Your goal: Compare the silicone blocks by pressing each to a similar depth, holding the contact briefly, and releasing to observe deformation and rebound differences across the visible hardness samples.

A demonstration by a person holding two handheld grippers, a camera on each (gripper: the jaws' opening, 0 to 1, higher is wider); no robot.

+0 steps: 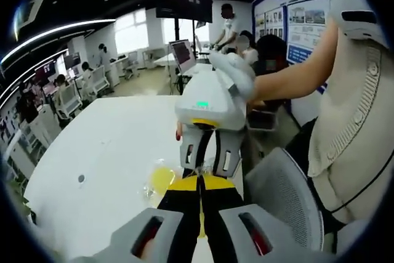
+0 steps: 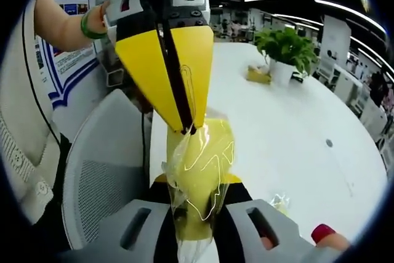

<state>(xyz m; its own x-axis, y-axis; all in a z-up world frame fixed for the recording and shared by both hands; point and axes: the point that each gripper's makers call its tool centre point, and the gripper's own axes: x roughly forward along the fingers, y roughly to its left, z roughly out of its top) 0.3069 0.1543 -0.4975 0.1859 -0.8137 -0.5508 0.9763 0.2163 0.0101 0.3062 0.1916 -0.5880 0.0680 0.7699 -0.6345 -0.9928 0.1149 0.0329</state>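
Left gripper [image 2: 184,124]: seen in the right gripper view, it comes down from above with its yellow jaws pressed together on the top edge of a clear plastic bag [image 2: 200,180].
Right gripper [image 2: 196,229]: its jaws pinch the lower part of the same bag, so the bag is stretched between both tools (in the left gripper view this gripper [image 1: 208,167] faces the camera).
Silicone block [image 2: 198,173]: a yellow block, inside the bag, held in the air above the edge of the white table [image 2: 289,127].
Why held so: I judge that the two opposite grips keep the bag tight, probably to open it and take the block out.
Stage: no pressing yet; the sample is wrapped.
Other things: a potted plant [image 2: 284,50] stands well apart on the table; a grey mesh chair [image 2: 104,170] is beside it.
Risk: the thin plastic can slip or tear.
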